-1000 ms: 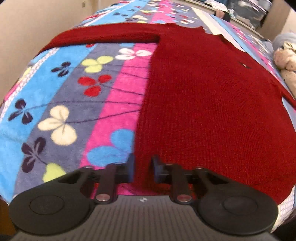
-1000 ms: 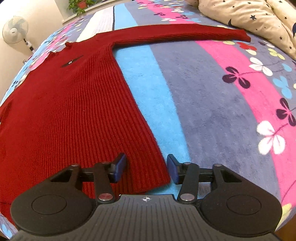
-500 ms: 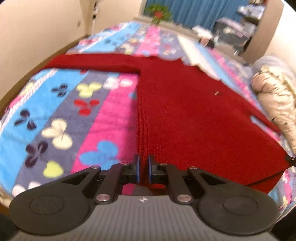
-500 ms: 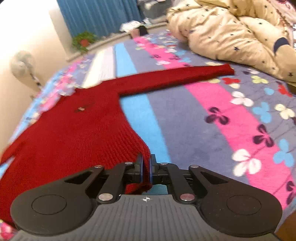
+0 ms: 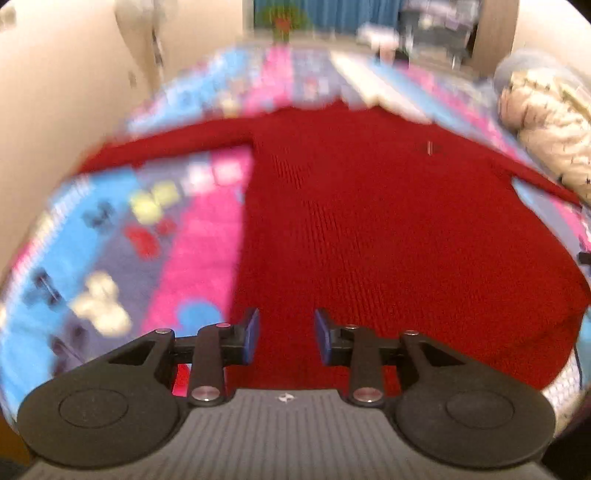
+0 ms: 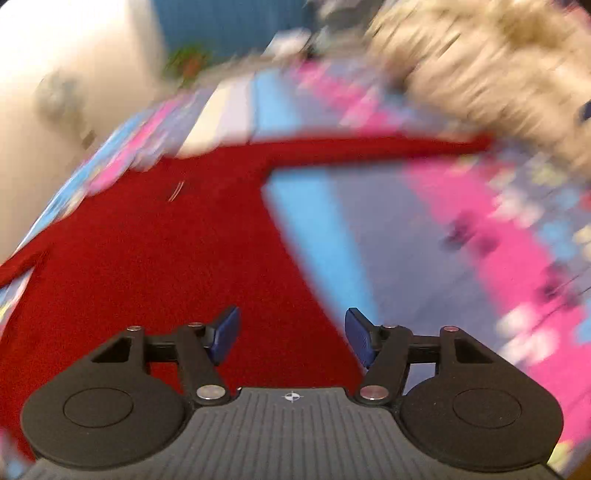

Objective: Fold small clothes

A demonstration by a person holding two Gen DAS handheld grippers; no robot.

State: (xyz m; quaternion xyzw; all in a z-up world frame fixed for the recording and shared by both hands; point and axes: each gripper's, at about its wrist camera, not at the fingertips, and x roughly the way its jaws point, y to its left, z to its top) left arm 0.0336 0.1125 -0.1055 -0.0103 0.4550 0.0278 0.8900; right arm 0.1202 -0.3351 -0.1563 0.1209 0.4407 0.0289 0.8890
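Observation:
A red knitted sweater (image 5: 369,221) lies spread on a flowered blanket, sleeves stretched out to both sides. It also shows in the right wrist view (image 6: 155,266). My left gripper (image 5: 284,336) is open and empty, its blue pads over the sweater's lower left part. My right gripper (image 6: 291,336) is open and empty over the sweater's lower right part, near its side edge. Both views are blurred by motion.
The striped flowered blanket (image 5: 110,258) covers the bed. A cream star-print duvet (image 6: 480,66) is heaped at the far right, also seen in the left wrist view (image 5: 546,125). A wall (image 5: 55,92) runs along the left. A potted plant (image 5: 282,22) stands beyond the bed.
Both grippers were shut on the sweater's bottom hem half a second ago; both have opened and let go. The cameras are moving fast, blurring both views.

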